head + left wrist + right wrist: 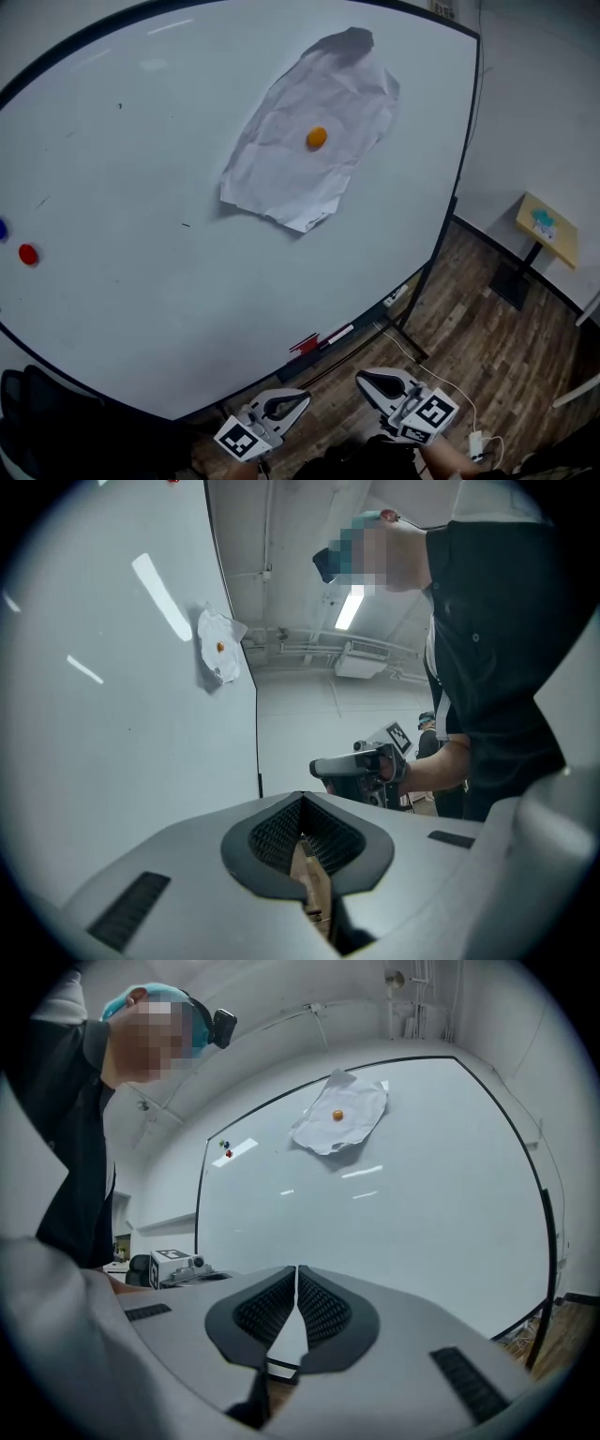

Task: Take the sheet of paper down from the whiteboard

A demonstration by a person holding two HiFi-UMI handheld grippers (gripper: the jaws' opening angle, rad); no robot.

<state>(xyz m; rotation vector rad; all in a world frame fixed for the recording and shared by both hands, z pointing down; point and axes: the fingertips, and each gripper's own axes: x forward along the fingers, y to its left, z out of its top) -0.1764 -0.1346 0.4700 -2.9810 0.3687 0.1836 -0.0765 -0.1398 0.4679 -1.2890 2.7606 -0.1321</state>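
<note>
One crumpled paper sheet (281,164) under orange magnet (317,138) on whiteboard (169,216)

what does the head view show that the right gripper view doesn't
Only the head view: the markers on the board's tray and the small yellow table standing on the wooden floor.

Only the right gripper view: the person wearing a head camera, and the pipes near the ceiling.

Both: the whiteboard, the crumpled paper pinned to it by an orange magnet, the red magnet far from the paper, and the left hand-held gripper.
</note>
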